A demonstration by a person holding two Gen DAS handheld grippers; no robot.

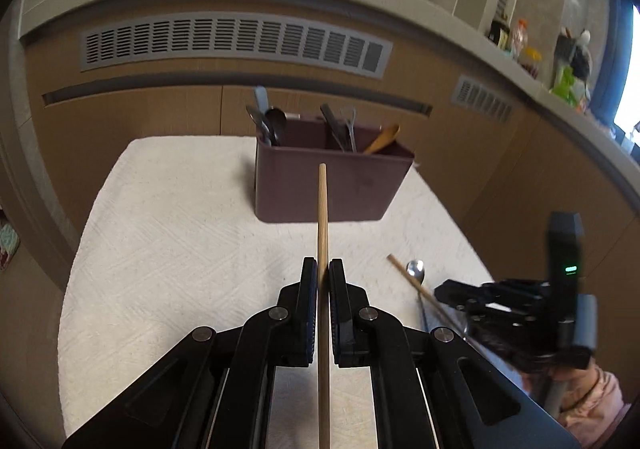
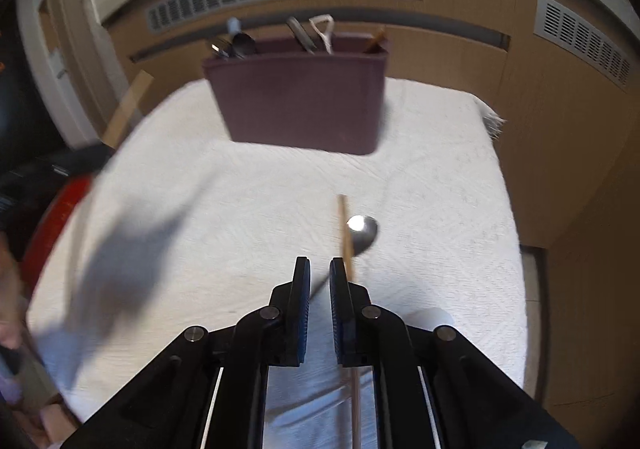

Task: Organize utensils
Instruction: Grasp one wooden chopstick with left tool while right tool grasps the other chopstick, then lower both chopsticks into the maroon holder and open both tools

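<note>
The left gripper [image 1: 324, 269] clamps a wooden chopstick [image 1: 322, 217] that points at the maroon utensil caddy [image 1: 320, 185] on the white cloth [image 1: 160, 249]. The right gripper [image 2: 320, 269] has its jaws slightly apart over a metal spoon [image 2: 362, 235], whose handle runs between them; a second chopstick [image 2: 345, 225] lies just beside it

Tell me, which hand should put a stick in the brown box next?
The left. The left gripper is already shut on a wooden chopstick pointing toward the utensil holder. The right gripper holds nothing; the other chopstick and spoon lie on the cloth.
</note>
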